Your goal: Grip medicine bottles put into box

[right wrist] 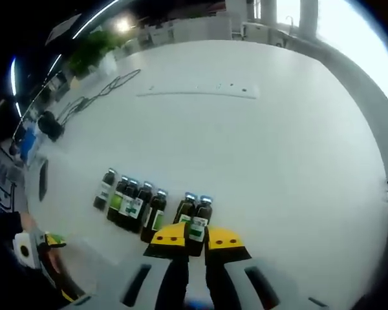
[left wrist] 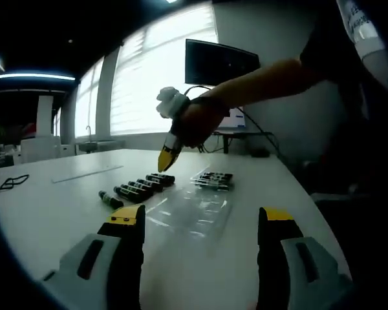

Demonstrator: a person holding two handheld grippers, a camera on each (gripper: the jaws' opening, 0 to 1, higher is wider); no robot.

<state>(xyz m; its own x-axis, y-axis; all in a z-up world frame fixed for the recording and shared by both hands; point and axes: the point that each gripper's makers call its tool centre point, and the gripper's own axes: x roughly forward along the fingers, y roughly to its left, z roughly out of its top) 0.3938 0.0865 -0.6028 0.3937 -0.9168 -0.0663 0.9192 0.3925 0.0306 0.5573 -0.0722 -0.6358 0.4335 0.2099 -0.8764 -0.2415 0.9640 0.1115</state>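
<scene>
Several dark medicine bottles (left wrist: 137, 188) with green labels lie side by side in a row on the white table (left wrist: 52, 213). A clear plastic tray (left wrist: 193, 210) lies right of them, and beyond it a second tray (left wrist: 212, 179) holds more bottles. My left gripper (left wrist: 202, 221) is open wide, low over the table in front of the clear tray. My right gripper (left wrist: 163, 161), held by a hand, hovers just above the row's far end. In the right gripper view the right gripper (right wrist: 196, 237) has a narrow gap between its jaws, and the end bottle (right wrist: 203, 212) shows through it, still lying in the row (right wrist: 132, 203).
A black cable (right wrist: 110, 84) lies at the far side of the table, and a thin pale strip (right wrist: 200, 93) lies beyond the bottles. A monitor (left wrist: 220, 61) stands behind the table. The person's arm (left wrist: 265, 81) reaches in from the right. Bare table surface (right wrist: 278, 161) lies beside the row.
</scene>
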